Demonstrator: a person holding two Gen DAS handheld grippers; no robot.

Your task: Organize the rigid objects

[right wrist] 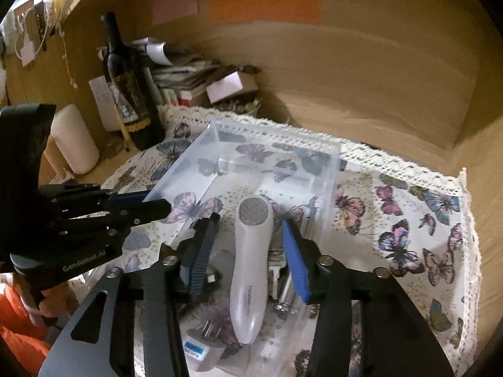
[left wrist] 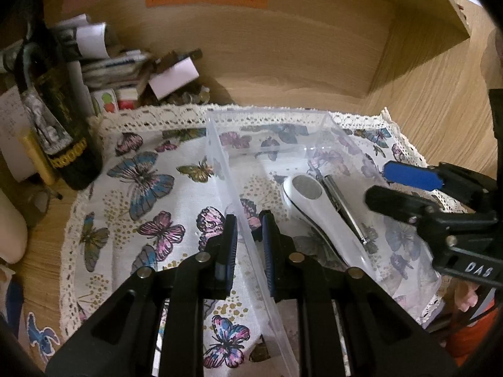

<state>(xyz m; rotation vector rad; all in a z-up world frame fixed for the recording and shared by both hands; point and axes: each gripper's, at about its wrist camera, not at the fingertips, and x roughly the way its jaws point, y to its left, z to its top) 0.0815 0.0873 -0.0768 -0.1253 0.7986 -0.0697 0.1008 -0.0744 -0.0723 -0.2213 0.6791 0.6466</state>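
A clear plastic box stands on the butterfly cloth. In it lie a white handheld device with a round grey head, a metal tool beside it and a white plug adapter. My left gripper straddles the box's left wall, fingers close on each side of it. My right gripper is open above the box, its fingers either side of the white device without touching it.
A dark wine bottle stands at the cloth's left corner. Behind it lie stacked papers, small boxes and a jar of coins. A white cylinder stands left. Wooden walls close the back and right.
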